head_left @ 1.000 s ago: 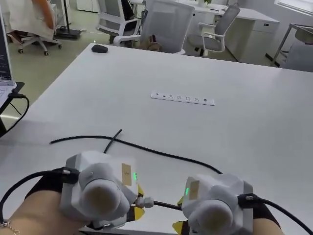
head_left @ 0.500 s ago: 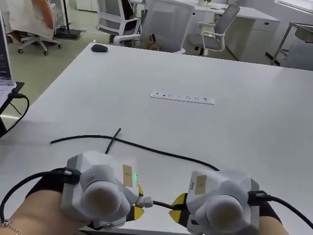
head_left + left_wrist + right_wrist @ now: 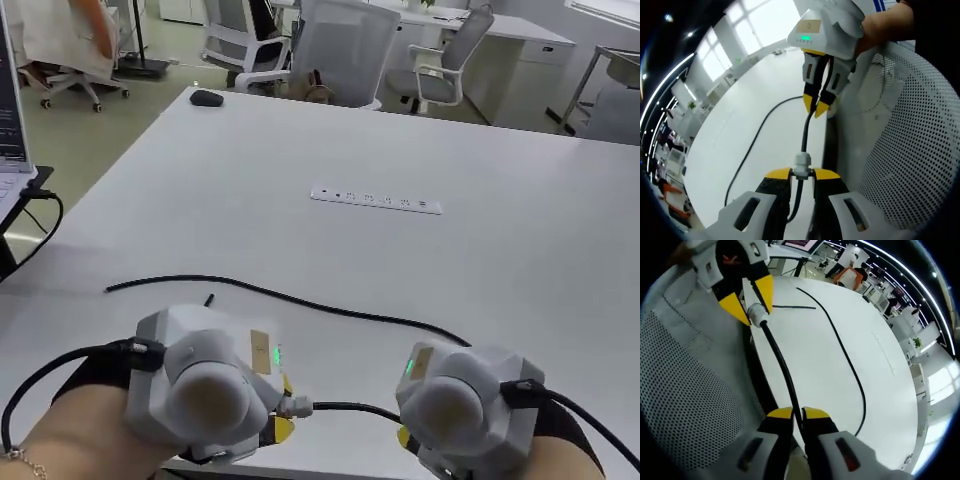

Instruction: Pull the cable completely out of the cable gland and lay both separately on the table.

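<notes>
At the table's near edge my left gripper (image 3: 283,408) is shut on the white cable gland (image 3: 296,406). The black cable (image 3: 330,308) comes out of the gland and runs right into my right gripper (image 3: 402,424), which is shut on it a short way off. Beyond that it loops back across the table to the left. In the left gripper view the gland (image 3: 801,165) sits between my yellow jaw tips, with the right gripper (image 3: 816,106) pinching the cable ahead. From the right gripper view the cable (image 3: 782,365) stretches taut to the gland (image 3: 756,312).
A white power strip (image 3: 375,201) lies mid-table and a black mouse (image 3: 206,98) at the far left corner. Office chairs (image 3: 345,50) stand behind the table. A white mesh chair back (image 3: 900,130) is close under the table's near edge.
My right gripper has moved right, away from the left one, and the stretch of cable between them has lengthened. The cable's free end on the table has slid toward the left gripper.
</notes>
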Available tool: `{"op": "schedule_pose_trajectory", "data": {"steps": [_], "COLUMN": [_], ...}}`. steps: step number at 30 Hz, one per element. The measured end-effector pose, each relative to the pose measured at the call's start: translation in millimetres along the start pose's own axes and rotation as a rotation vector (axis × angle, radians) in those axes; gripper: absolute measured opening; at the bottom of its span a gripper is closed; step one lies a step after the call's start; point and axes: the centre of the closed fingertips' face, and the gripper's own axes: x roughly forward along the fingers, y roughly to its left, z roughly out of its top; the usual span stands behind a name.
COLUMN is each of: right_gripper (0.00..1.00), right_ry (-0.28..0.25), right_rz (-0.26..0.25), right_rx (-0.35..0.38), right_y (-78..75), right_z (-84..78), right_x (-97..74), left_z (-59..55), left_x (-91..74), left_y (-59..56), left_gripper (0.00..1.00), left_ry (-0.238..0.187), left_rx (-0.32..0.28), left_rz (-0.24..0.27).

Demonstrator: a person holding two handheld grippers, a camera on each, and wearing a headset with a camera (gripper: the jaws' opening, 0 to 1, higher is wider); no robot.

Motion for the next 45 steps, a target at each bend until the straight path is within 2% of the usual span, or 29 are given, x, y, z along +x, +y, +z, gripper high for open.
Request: {"op": "schedule_pose_trajectory", "data": {"steps": [3, 5, 6, 8, 9, 11, 14, 15, 17, 21, 24, 27, 28, 29, 31, 33, 36, 42, 44, 45], "right_gripper": [0.11, 0.20, 0.21, 0.18, 0.17, 0.18, 0.15, 0.13, 0.06, 0.04, 0.04, 0.04, 0.04, 0.04, 0.04, 0.04, 0.04, 0.05, 0.08, 0.14], "right_ry": [-0.011, -0.060, -0.081, -0.119, -0.161, -0.250, -0.295, -0.316, -0.358, -0.332, -0.333, -0.296, -0.277, -0.236, -0.162, -0.111, -0.060, -0.041, -0.073, -0.084], "right_rz": [0.033, 0.071, 0.085, 0.112, 0.123, 0.137, 0.130, 0.123, 0.141, 0.133, 0.112, 0.095, 0.089, 0.068, 0.057, 0.055, 0.013, 0.014, 0.040, 0.057], "right_rx": [0.004, -0.008, -0.020, -0.068, -0.092, -0.088, -0.113, -0.125, -0.114, -0.116, -0.132, -0.118, -0.102, -0.081, -0.047, -0.005, 0.024, -0.005, -0.012, -0.010], "right_y": [6.8, 15.1, 18.5, 26.2, 30.1, 34.3, 34.2, 33.9, 36.8, 36.4, 33.4, 28.0, 25.8, 20.3, 14.8, 11.3, -0.1, 3.2, 8.1, 11.6], "right_z": [2.4, 13.9, 18.7, 28.4, 37.2, 54.0, 63.2, 67.1, 73.2, 69.1, 69.4, 62.2, 58.4, 50.4, 34.3, 22.2, 9.2, 8.2, 14.8, 17.7], "right_x": [1.1, 2.1, 2.1, 0.1, -3.6, -10.4, -16.2, -18.7, -23.0, -18.8, -18.8, -14.6, -13.1, -11.0, -5.6, -2.4, -1.7, -1.5, -0.5, -0.1], "left_z": [-2.4, -2.0, -1.7, -1.9, -2.3, -2.3, -1.0, -0.7, -0.2, 0.3, 0.6, -2.3, -2.4, -2.9, -3.6, -3.4, -2.5, -3.6, -3.4, -3.0], "left_x": [0.6, 1.0, 1.2, 1.5, 1.7, 1.8, 2.2, 2.2, 2.3, 2.7, 2.1, 2.0, 2.1, 2.2, 2.4, 2.5, 2.5, 1.7, 1.7, 1.9], "left_y": [-0.4, -1.5, -1.8, -2.3, -2.7, -2.9, -3.4, -3.6, -4.4, -5.6, -3.5, -0.3, -0.1, 0.4, 0.3, -0.4, 0.0, 0.2, -0.4, -0.8], "left_gripper": [0.17, 0.17, 0.17, 0.17, 0.17, 0.17, 0.17, 0.17, 0.17, 0.17, 0.17, 0.17, 0.17, 0.17, 0.17, 0.17, 0.17, 0.17, 0.17, 0.17], "left_ry": [0.011, 0.009, 0.008, 0.009, 0.009, 0.009, 0.003, 0.002, 0.000, -0.001, -0.004, 0.006, 0.006, 0.009, 0.012, 0.012, 0.011, 0.017, 0.017, 0.015], "left_rx": [0.008, 0.006, 0.008, 0.009, 0.008, 0.011, 0.016, 0.017, 0.018, 0.021, 0.015, 0.008, 0.006, 0.008, 0.009, 0.006, 0.007, 0.004, 0.005, 0.005], "left_rz": [-0.002, -0.008, -0.009, -0.012, -0.014, -0.015, -0.020, -0.021, -0.024, -0.028, -0.020, -0.009, -0.008, -0.006, -0.005, -0.007, -0.006, -0.002, -0.004, -0.006]}}
